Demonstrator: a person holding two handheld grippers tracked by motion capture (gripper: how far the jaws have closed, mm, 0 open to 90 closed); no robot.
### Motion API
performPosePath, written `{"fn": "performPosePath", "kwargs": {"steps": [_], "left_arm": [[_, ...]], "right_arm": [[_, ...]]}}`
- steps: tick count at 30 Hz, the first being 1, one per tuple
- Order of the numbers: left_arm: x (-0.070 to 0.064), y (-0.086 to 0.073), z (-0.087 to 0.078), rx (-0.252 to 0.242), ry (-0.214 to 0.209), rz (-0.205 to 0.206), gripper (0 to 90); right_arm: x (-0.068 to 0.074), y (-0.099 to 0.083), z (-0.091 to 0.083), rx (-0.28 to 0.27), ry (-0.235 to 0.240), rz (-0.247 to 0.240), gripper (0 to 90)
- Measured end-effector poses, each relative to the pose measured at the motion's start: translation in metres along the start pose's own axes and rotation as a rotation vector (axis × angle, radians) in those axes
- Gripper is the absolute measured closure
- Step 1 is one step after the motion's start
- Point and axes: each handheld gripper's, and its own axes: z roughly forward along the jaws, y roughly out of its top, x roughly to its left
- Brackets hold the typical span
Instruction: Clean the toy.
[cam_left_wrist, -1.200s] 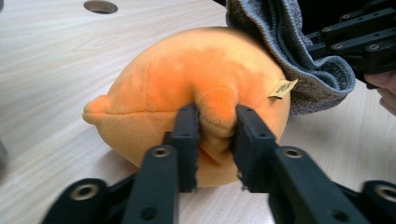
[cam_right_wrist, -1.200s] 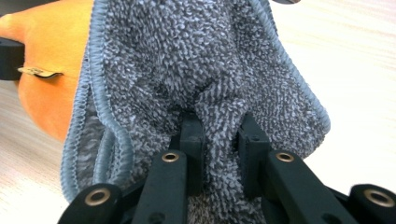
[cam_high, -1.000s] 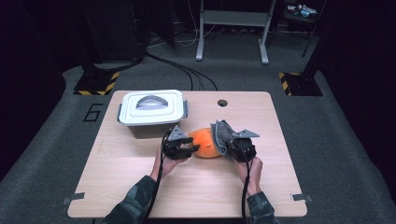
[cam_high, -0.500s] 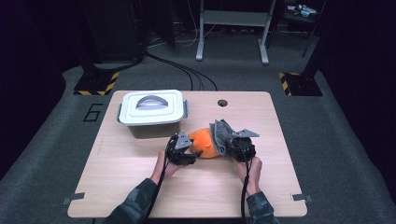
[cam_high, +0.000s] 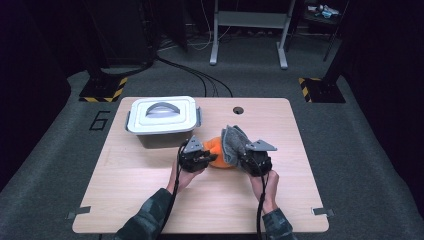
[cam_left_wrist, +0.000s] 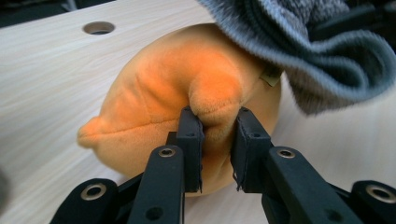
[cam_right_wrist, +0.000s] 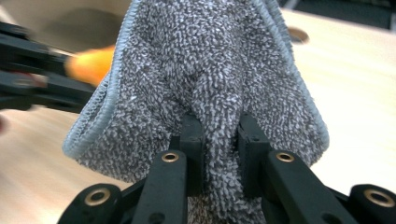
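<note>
An orange plush toy (cam_high: 218, 151) lies on the wooden table (cam_high: 150, 200) near its middle. My left gripper (cam_high: 206, 159) is shut on a fold of the plush toy (cam_left_wrist: 187, 93), pinched between both jaws (cam_left_wrist: 215, 140). A grey terry cloth (cam_high: 233, 143) drapes over the toy's right side. My right gripper (cam_high: 245, 159) is shut on the grey cloth (cam_right_wrist: 210, 70), a bunched fold clamped between its jaws (cam_right_wrist: 219, 144). In the left gripper view the cloth (cam_left_wrist: 308, 56) hangs over the toy's upper right.
A white lidded box (cam_high: 162, 120) with a grey handle stands at the table's back left. A round hole (cam_high: 238, 110) sits in the tabletop near the far edge. Black stands, cables and striped floor plates lie beyond the table.
My left gripper has shifted slightly right and closer to the plush toy. The right gripper and cloth have barely moved.
</note>
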Motion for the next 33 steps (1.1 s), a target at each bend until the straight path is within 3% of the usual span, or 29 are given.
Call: {"fn": "performPosePath", "kwargs": {"steps": [3,5,8,14,17,20,22,26,29,33], "left_arm": [[0.002,0.002,-0.001,0.002,-0.035,-0.058,75.3],[0.009,0.000,-0.001,0.003,-0.052,-0.098,75.3],[0.018,-0.003,0.000,0.009,-0.058,-0.159,75.1],[0.024,-0.005,0.002,0.015,-0.055,-0.169,74.7],[0.025,-0.005,0.003,0.018,-0.056,-0.168,74.7],[0.025,-0.005,0.004,0.019,-0.063,-0.177,74.5],[0.025,-0.004,0.004,0.021,-0.057,-0.172,74.1],[0.027,-0.004,0.002,0.021,-0.048,-0.187,73.0],[0.026,-0.003,0.003,0.022,-0.046,-0.177,72.3],[0.026,-0.002,0.004,0.029,-0.040,-0.160,72.3]], "right_arm": [[0.017,0.007,-0.005,-0.020,0.010,-0.049,75.8],[0.022,0.010,-0.005,-0.020,0.012,-0.081,75.8],[0.023,0.011,0.003,0.004,0.001,-0.090,76.1],[0.001,0.006,0.018,0.038,-0.036,-0.049,76.2],[-0.014,0.000,0.022,0.063,-0.094,-0.018,76.2],[-0.031,-0.010,0.028,0.088,-0.099,0.036,76.2],[-0.035,-0.013,0.023,0.084,-0.074,0.062,76.1],[-0.022,-0.009,0.010,0.030,-0.042,0.042,76.1],[-0.003,0.000,0.001,0.000,0.014,0.015,76.0],[0.026,0.008,0.006,0.004,0.046,-0.064,75.8]]}}
